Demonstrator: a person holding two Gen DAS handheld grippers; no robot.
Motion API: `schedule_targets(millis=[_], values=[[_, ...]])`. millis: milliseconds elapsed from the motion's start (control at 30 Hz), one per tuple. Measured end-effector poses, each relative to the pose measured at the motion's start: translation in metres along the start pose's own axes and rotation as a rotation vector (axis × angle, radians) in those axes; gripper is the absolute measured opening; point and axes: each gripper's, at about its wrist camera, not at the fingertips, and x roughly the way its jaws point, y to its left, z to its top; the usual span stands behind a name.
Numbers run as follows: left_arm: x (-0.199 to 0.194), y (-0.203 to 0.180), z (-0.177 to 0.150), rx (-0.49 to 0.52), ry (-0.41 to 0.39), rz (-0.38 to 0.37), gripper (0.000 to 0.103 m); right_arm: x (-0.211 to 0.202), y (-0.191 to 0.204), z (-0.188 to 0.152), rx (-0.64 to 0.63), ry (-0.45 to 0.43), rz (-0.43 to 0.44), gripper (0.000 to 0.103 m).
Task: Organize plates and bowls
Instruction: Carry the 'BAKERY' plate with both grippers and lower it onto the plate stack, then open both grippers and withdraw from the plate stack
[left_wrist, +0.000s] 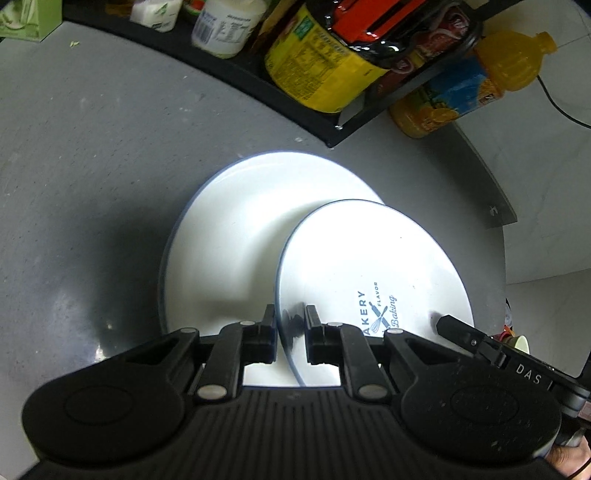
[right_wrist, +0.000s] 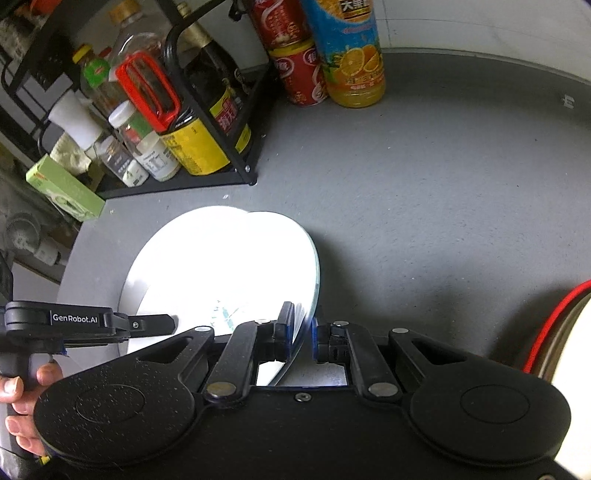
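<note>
Left wrist view first: a grey countertop (left_wrist: 92, 177) is seen at the left, and on it a large white plate (left_wrist: 236, 229) with a thin blue rim is laid flat. Over its right part a smaller white plate (left_wrist: 373, 266), printed with blue bakery lettering, is held tilted. The left gripper (left_wrist: 290, 325) is closed narrowly on the near left rim of this smaller plate, one finger on each face. At the far right of the same view the right gripper's fingertip (left_wrist: 448, 325) is seen touching the plate's right edge. Behind, a black rack (left_wrist: 258, 92) with a yellow-labelled bottle (left_wrist: 317, 62) is seen, and an orange juice bottle (left_wrist: 480, 81) is placed just beside it. In the right wrist view, the left gripper (right_wrist: 155, 323) is seen at the left edge, held by a hand (right_wrist: 22, 398). The two plates are overexposed there, so their overlap cannot be made out clearly. The right gripper (right_wrist: 303, 328) is clamped narrowly on the smaller plate's right rim (right_wrist: 314, 280). Red cans (right_wrist: 299, 70) are stood beside the juice bottle at the back.
</note>
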Motion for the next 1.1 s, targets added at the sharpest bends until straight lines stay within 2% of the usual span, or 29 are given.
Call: schedule_targets(millis=[333, 600, 700, 767, 867, 1000, 1033, 1100], values=[[0.009, 0.012, -0.004, -0.031, -0.012, 0.041, 0.016, 0.010, 0.013, -0.006, -0.056, 0.001, -0.045, 0.009], [0.005, 0.006, -0.004, 0.006, -0.028, 0.090, 0.016, 0.010, 0.011, -0.007, -0.062, -0.009, -0.038, 0.009], [-0.003, 0.008, 0.000, -0.009, -0.033, 0.080, 0.017, 0.011, 0.010, -0.006, -0.054, -0.011, -0.029, 0.009], [-0.011, 0.010, 0.003, -0.014, -0.048, 0.090, 0.024, 0.012, 0.009, -0.006, -0.042, -0.012, -0.022, 0.009], [-0.025, 0.010, 0.006, 0.006, -0.080, 0.131, 0.042, 0.012, 0.008, -0.007, -0.020, -0.007, -0.018, 0.009], [-0.032, 0.010, 0.010, 0.037, -0.089, 0.134, 0.051, 0.017, 0.006, -0.007, 0.011, -0.002, -0.009, 0.010], [-0.032, 0.009, 0.011, 0.042, -0.087, 0.158, 0.056, 0.018, 0.006, -0.007, 0.011, 0.000, -0.012, 0.010], [-0.032, 0.012, 0.010, 0.049, -0.091, 0.211, 0.056, 0.021, 0.008, -0.008, 0.011, 0.003, -0.018, 0.011]])
